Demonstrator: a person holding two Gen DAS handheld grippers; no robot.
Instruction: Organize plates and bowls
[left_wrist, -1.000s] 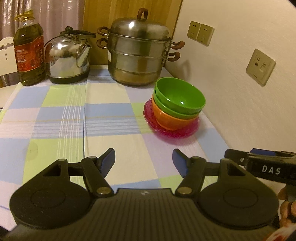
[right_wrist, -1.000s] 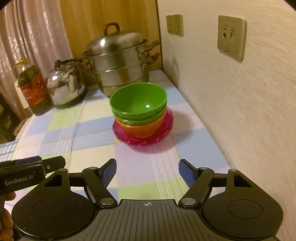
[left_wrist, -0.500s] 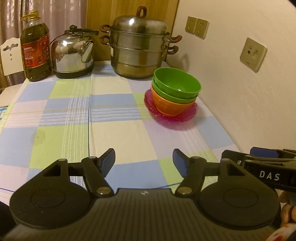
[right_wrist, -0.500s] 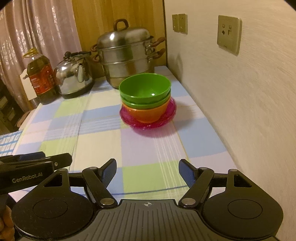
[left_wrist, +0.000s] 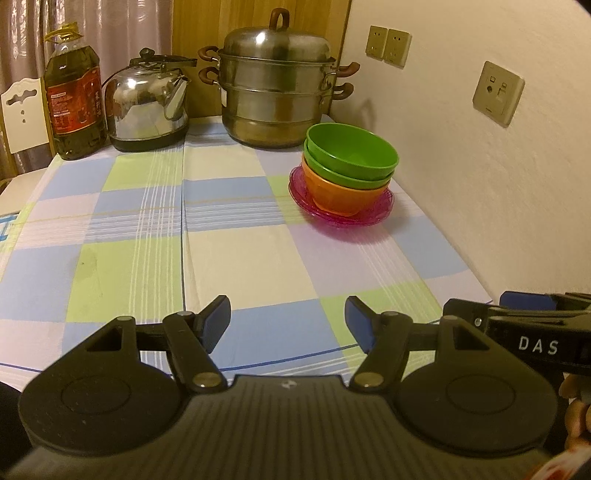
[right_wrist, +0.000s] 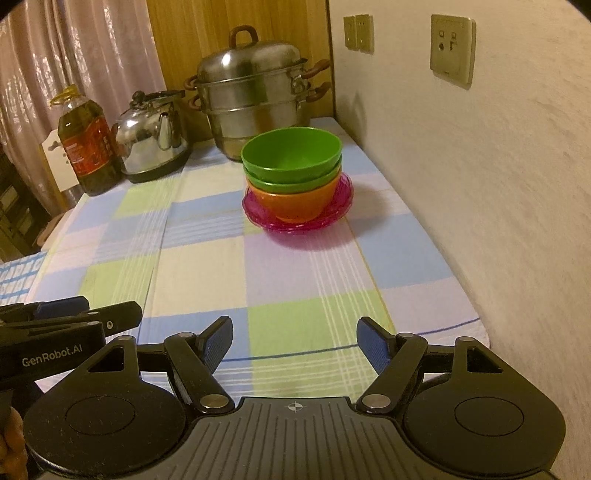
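Note:
A stack stands on the checked tablecloth near the wall: two green bowls (left_wrist: 351, 155) (right_wrist: 291, 155) nested in an orange bowl (left_wrist: 340, 192) (right_wrist: 295, 203), all on a pink plate (left_wrist: 376, 216) (right_wrist: 343, 192). My left gripper (left_wrist: 286, 319) is open and empty, low over the table's near edge, well short of the stack. My right gripper (right_wrist: 295, 338) is open and empty, also near the front edge. Each gripper shows at the side of the other's view.
A large steel steamer pot (left_wrist: 277, 77) (right_wrist: 255, 96), a steel kettle (left_wrist: 147, 103) (right_wrist: 151, 136) and an oil bottle (left_wrist: 74, 96) (right_wrist: 86, 144) stand along the back. A wall with sockets (left_wrist: 498, 92) runs along the right side.
Both grippers have drawn back from the stack toward the table's front edge; the bowls now look smaller and farther. Both stayed open.

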